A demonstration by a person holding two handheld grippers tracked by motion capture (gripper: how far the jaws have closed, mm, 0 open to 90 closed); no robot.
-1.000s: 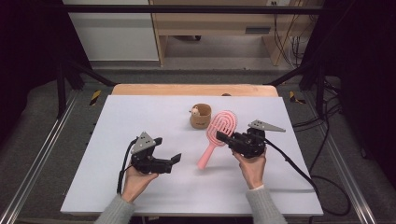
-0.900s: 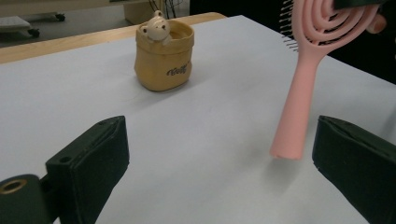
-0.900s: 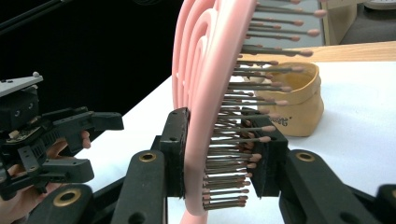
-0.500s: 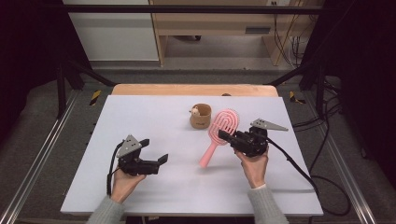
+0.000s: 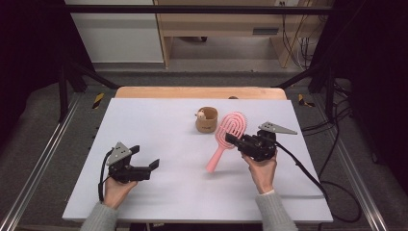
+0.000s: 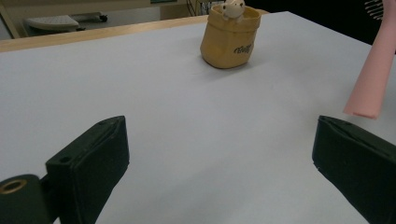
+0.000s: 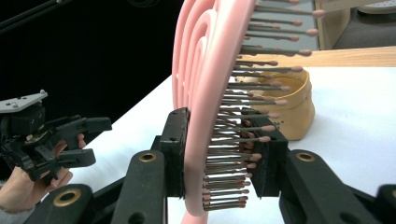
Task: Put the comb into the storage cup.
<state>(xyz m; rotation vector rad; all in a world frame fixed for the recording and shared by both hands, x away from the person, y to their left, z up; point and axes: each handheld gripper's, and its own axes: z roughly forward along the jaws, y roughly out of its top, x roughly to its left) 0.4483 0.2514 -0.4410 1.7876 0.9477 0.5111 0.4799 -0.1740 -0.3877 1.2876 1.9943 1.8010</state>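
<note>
Holding the brush (image 5: 226, 139) clamped above the counter (image 5: 159, 115), the right gripper (image 5: 236, 141) must next reach the cup (image 5: 206, 120); the left gripper (image 5: 153, 167) gapes empty.

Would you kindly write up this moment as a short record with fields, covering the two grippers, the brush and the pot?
surface: white table
right gripper: shut on the pink hairbrush, one jaw on its back, one on its bristles
hairbrush pose: lifted, head up beside the pot, handle slanting down toward the table
left gripper: open, nothing between its jaws, held low over the table's left part
tan pot: upright on the table, a small pale figure at its rim
contact between brush and pot: cannot tell
</note>
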